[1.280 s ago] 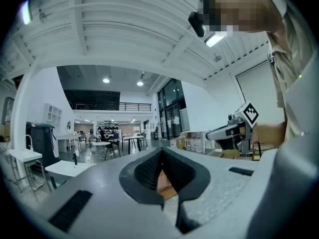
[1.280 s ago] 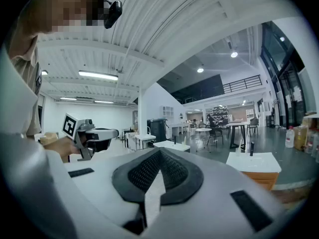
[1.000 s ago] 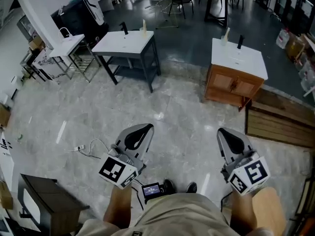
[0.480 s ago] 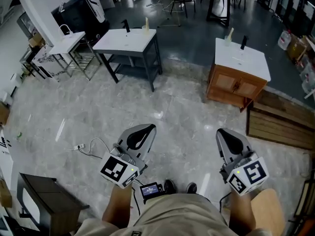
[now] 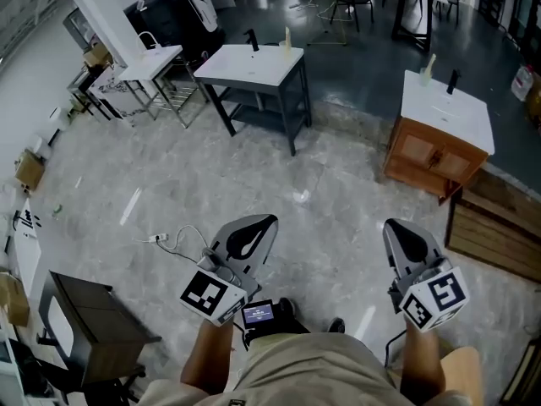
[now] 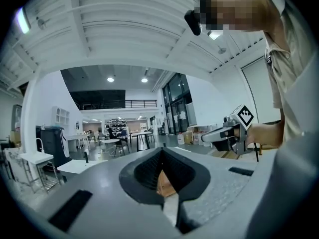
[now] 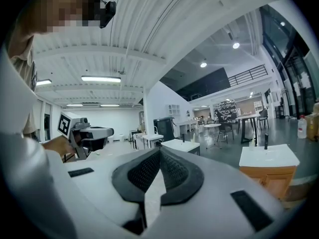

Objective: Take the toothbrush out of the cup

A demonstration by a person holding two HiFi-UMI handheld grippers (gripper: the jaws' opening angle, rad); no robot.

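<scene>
From above, the head view lays out the floor plan. The person stands on the grey marble floor (image 5: 169, 167) with the left tool (image 5: 254, 231) and the right tool (image 5: 401, 235) held out side by side, each with its marker cube (image 5: 207, 294) nearest the body. Well apart from both, a dark-legged table (image 5: 228, 62) carries a black tap (image 5: 251, 39) and a pale cup (image 5: 287, 44). What looks like the toothbrush (image 5: 287, 32) stands upright in the cup, too small to be sure of. A wooden table (image 5: 423, 155) to the right bears a second cup (image 5: 428, 68) by its own tap (image 5: 452, 80). Only this view shows the dark stool (image 5: 93, 324), the cable (image 5: 169, 248) on the floor and the small screen (image 5: 258, 313) at the person's waist. It does not show how the jaws stand. The left gripper view does: the left tool (image 6: 160, 156) is clenched with its ribbed pads meeting at the tips and nothing between them, and a slice of the wooden table (image 6: 167, 185) shows through the lower gap. It also catches the right tool (image 6: 212, 133) from the side. The right gripper view shows the right tool (image 7: 159, 153) likewise clenched and empty, the left tool (image 7: 102, 132) off to its side, and the wooden table (image 7: 269, 178) ahead. Both gripper views add the white ribbed ceiling (image 7: 149, 29) and the mezzanine rail (image 6: 124, 103).
</scene>
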